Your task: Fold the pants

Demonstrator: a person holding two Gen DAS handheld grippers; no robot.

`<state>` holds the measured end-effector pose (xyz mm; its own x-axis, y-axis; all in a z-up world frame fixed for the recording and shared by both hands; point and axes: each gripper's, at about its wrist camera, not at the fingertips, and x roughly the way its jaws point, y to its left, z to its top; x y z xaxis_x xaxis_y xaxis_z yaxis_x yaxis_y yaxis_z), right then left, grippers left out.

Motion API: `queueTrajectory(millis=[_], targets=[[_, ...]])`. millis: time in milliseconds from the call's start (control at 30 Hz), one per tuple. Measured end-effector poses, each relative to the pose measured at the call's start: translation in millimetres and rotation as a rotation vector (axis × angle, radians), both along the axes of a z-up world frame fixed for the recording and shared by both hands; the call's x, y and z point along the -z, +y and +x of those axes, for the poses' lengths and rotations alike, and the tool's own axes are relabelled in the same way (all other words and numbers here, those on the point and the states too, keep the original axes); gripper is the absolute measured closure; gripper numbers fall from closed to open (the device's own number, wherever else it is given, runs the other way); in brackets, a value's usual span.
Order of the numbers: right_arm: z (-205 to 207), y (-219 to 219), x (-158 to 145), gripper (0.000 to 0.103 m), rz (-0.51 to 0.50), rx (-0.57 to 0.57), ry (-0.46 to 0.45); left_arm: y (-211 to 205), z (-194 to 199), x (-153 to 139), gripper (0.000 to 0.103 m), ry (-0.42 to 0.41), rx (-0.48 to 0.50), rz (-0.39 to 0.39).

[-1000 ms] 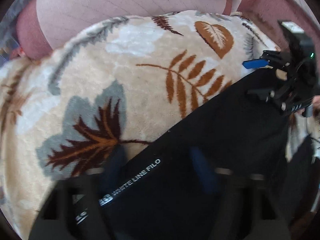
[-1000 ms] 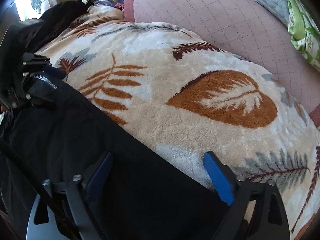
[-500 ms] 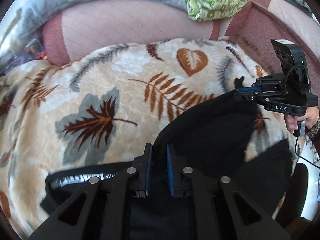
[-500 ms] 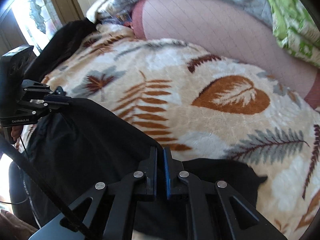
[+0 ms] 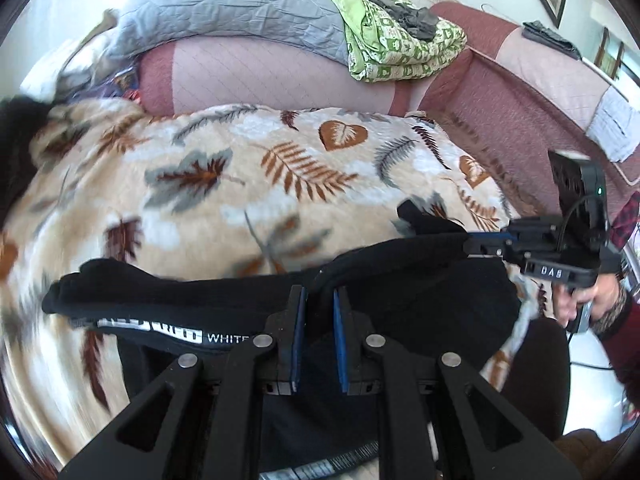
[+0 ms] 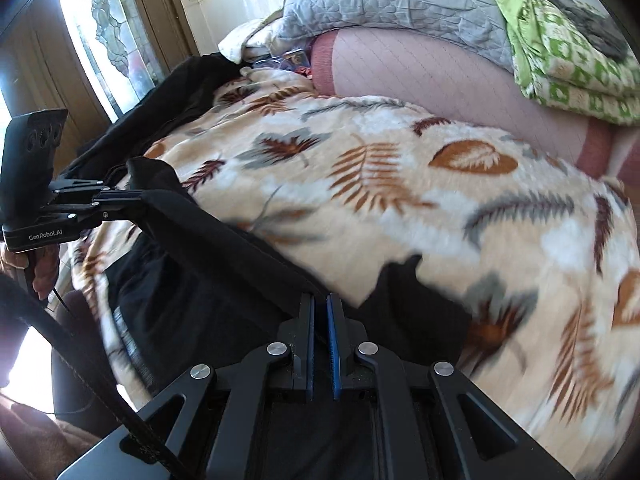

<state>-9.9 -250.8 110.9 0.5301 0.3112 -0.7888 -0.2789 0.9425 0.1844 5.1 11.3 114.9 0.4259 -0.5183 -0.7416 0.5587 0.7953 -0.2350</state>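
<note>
Black pants point(image 5: 420, 296) with a white-lettered band lie on the near part of a leaf-patterned blanket point(image 5: 248, 184). My left gripper point(image 5: 318, 300) is shut on the pants' edge and holds it lifted. My right gripper point(image 6: 319, 308) is shut on the same edge further along; the cloth point(image 6: 224, 240) hangs stretched between the two. The right gripper point(image 5: 486, 242) shows at the right of the left wrist view. The left gripper point(image 6: 120, 200) shows at the left of the right wrist view.
The blanket covers a pink sofa seat point(image 5: 260, 76). A grey quilt point(image 5: 224, 4) and a green patterned cloth point(image 5: 400, 44) lie on the sofa back. Another dark garment point(image 6: 168, 92) lies at the blanket's far left by a window point(image 6: 112, 40).
Both grippers were open over the pants a second ago. They have shut on the edge and risen and pulled back, lifting it off the blanket.
</note>
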Motion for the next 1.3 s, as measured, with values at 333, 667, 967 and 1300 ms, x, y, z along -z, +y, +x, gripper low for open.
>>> queueTrajectory(millis=[333,667,967,1300], targets=[[-99.2,17.4,48.5,0.096,0.066,0.068,0.113,14.8,-79.6,55.8,0.089,0.143,-0.066,0.015],[-120.7,15.0,25.3,0.042,-0.098,0.161,0.017,46.6,-109.9,23.8,0.068,0.048,-0.149,0.054],[-39.6,58.4,58.4,0.083,-0.386,0.154,-0.026,41.7,-97.2,4.0,0.059,0.037,-0.188,-0.014],[-117.9,-51.3,4.9,0.092,-0.079,0.492,-0.078,17.9,-41.8,58.8,0.047,0.122,-0.234,0.019]])
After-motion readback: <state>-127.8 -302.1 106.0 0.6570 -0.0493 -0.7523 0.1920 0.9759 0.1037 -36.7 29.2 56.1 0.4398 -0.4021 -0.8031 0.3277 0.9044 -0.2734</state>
